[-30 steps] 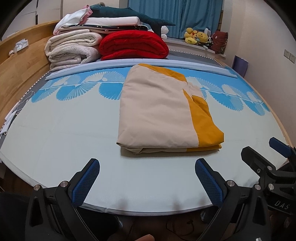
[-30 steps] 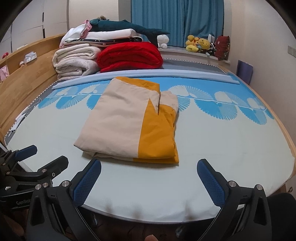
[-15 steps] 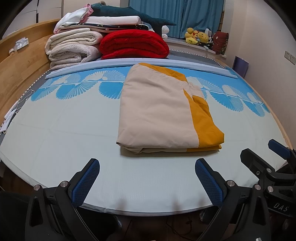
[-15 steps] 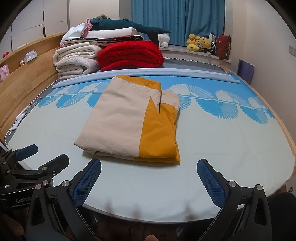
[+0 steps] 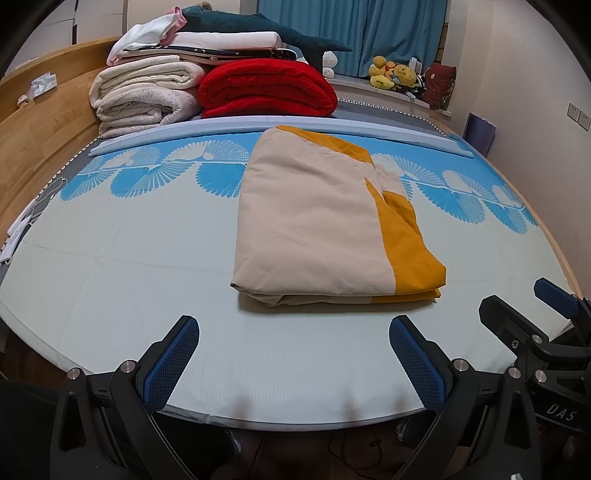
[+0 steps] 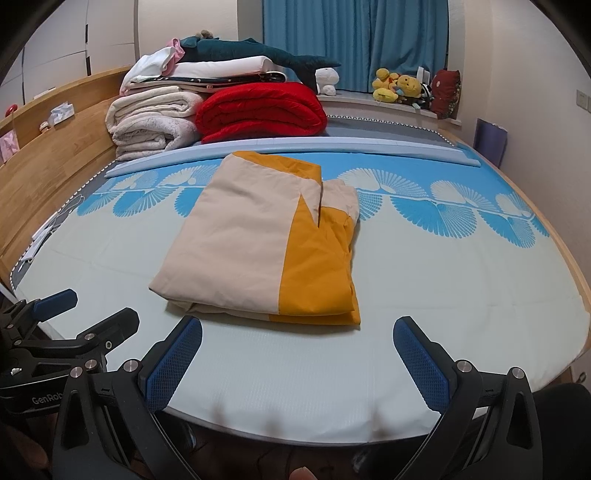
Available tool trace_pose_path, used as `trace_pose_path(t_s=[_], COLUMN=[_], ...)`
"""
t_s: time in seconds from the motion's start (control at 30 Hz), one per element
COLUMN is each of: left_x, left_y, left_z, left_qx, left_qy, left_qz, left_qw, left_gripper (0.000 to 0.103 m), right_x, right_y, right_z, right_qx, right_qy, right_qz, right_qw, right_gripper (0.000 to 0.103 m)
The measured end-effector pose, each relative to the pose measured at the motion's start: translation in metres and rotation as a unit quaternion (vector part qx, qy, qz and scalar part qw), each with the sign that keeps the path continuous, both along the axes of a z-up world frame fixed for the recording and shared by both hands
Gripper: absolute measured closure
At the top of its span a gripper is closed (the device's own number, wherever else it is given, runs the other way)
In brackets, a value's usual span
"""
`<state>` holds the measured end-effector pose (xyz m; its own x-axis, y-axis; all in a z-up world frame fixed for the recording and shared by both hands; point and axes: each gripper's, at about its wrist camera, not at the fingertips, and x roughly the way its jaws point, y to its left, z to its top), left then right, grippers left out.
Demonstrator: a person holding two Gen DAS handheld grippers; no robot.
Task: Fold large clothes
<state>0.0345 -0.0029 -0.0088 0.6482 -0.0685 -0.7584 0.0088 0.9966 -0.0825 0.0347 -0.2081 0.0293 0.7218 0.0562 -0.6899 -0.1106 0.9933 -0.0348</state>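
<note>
A beige and mustard-yellow cloth lies folded into a thick rectangle in the middle of the bed mat; it also shows in the right wrist view. My left gripper is open and empty, held over the mat's near edge, short of the cloth. My right gripper is open and empty too, just short of the cloth's near edge. Each gripper shows at the side of the other's view, the right one and the left one.
Folded white blankets and a red quilt are stacked at the bed's far end, with a plush shark on top. A wooden headboard runs along the left. Plush toys sit on the sill.
Both grippers have tilted slightly, so the cloth sits a little lower in the views. Cloth has not moved; both grippers stay open.
</note>
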Motion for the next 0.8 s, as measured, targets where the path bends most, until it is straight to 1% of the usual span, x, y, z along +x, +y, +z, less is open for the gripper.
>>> trace_pose_path(t_s=[0.8], left_x=[-0.0009], left_y=[-0.0026], left_z=[0.0001], left_qx=[0.0], left_qy=[0.0], left_qz=[0.002], left_qw=[1.0], left_gripper=[0.001], right_x=[-0.0001], right_y=[0.0035], right_z=[-0.0011], right_qx=[-0.001], right_qy=[-0.001], right_qz=[-0.001], right_qw=[1.0], right_gripper=[0.0])
